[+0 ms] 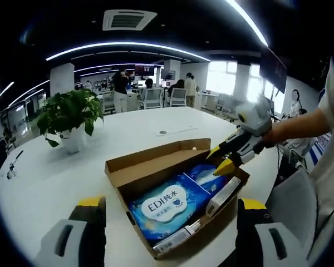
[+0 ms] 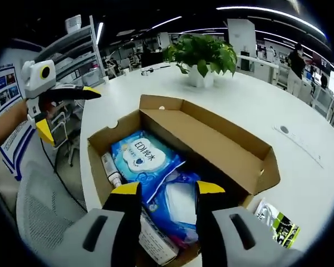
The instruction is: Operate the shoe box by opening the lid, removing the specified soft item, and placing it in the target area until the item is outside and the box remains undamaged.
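The shoe box (image 1: 172, 194) sits open on the white table (image 1: 72, 167), its lid folded back on the far side as our right gripper (image 2: 162, 192) sees it. Inside lies the soft item, a blue wipes pack (image 2: 142, 158), with a second blue pack (image 2: 178, 206) just ahead of our right jaws and a small tube (image 2: 111, 169) along the box's wall to their left. Our right gripper hovers over the near end of the box, jaws spread fairly wide and holding nothing. Our left gripper (image 1: 170, 208) waits short of the box, jaws wide apart, empty too. So we judge the opening done; gripping the pack, lifting it out and setting it down all remain. Beyond the box stands a potted plant (image 2: 203, 55).
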Demonstrator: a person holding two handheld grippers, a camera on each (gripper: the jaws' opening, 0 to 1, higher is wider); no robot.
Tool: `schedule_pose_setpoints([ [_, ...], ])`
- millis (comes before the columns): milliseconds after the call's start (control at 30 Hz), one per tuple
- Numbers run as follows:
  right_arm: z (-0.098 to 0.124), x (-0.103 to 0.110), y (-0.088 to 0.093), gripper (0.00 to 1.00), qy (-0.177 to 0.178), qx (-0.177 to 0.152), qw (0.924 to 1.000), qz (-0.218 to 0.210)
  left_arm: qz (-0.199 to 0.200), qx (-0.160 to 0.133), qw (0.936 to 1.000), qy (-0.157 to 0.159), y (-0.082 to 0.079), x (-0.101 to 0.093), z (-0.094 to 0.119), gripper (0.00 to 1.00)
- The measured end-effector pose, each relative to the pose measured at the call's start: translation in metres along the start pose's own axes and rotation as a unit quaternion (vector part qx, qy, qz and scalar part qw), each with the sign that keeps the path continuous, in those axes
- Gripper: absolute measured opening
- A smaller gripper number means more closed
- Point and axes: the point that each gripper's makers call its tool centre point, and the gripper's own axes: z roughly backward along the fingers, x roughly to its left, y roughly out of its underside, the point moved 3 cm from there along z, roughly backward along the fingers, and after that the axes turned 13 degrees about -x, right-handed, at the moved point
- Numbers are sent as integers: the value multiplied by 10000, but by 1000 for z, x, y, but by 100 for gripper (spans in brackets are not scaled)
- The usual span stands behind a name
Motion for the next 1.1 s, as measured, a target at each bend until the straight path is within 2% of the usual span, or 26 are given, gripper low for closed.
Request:
schedule_pose_setpoints([
  [500,-43,-1,10,24,-216,313,9992,75,121,-10,9998,-134,13,4,5,97],
  [733,-61,-3,15,23,-295,456,9985,0,193,-43,9996,-211,18,6,6,94],
  [833,-69,-3,16,21,-303,547,9979,-194,241,-55,9994,-253,21,8,5,92],
  [967,-77,-2,19,14,-256,638,9972,-306,253,-50,9992,-305,23,10,6,88],
  [1100,-78,-3,22,8,-132,715,9971,-235,271,-39,9990,-345,25,11,5,85],
])
